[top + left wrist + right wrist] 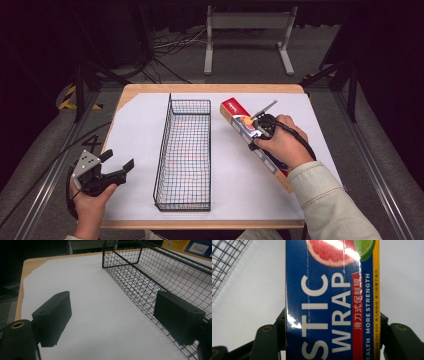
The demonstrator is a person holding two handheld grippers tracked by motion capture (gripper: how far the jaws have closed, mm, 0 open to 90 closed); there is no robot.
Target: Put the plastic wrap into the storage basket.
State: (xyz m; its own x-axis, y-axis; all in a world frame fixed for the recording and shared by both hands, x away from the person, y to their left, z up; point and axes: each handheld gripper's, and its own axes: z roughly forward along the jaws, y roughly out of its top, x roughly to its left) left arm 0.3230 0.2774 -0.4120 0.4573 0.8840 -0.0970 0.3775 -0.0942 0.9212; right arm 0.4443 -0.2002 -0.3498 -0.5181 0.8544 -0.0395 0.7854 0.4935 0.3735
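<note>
Held at the near left corner of the table [135,90], the left gripper [119,165] is seen with its jaws spread wide and nothing between them; white paper [135,150] is spread over the tabletop beneath it; just to its right an empty black wire basket [184,155] is set lengthwise at the middle of the paper; further right, a long blue plastic wrap box [329,302] is lain flat on the paper, angled away from the basket; the right gripper [261,131] is closed on it, one jaw pressed against each long side.
</note>
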